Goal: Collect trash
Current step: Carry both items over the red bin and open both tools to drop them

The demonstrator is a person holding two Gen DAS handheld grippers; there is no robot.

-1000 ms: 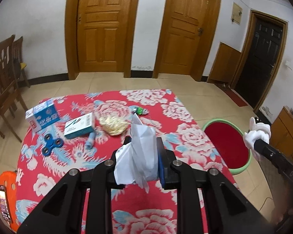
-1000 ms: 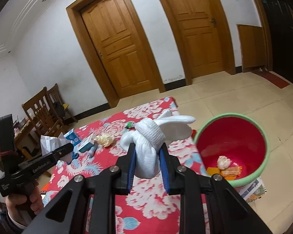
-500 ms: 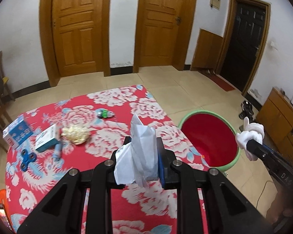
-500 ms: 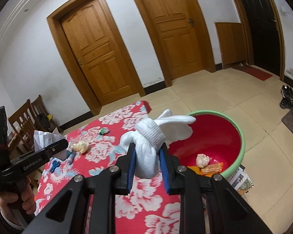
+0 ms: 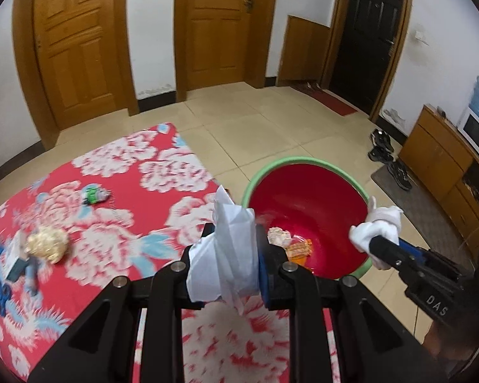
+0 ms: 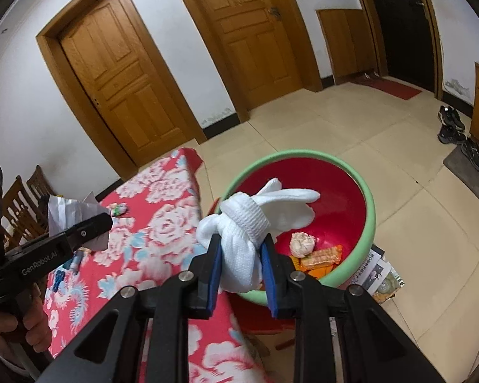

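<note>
My left gripper [image 5: 231, 249] is shut on a crumpled white tissue [image 5: 230, 249], held over the right edge of the red floral table [image 5: 150, 191], beside the red basin with a green rim [image 5: 303, 162]. My right gripper [image 6: 241, 252] is shut on a knotted white glove [image 6: 249, 229], held above the near rim of the basin [image 6: 372, 210]. The basin holds a crumpled paper ball [image 6: 301, 244] and orange wrappers [image 6: 322, 255]. A yellow crumpled wad [image 5: 46, 244] and a green wrapper [image 5: 94, 194] lie on the table.
A small box and blue items [image 5: 12, 261] sit at the table's left edge. Magazines [image 6: 380, 274] lie under the basin on the tiled floor. Shoes [image 6: 459, 137] and a wooden cabinet [image 5: 440, 162] stand right. Chairs [image 6: 22, 204] stand left.
Both grippers have swung right toward the basin, each keeping its load. The glove now hangs over the basin's near rim and the tissue is at the table's right edge.
</note>
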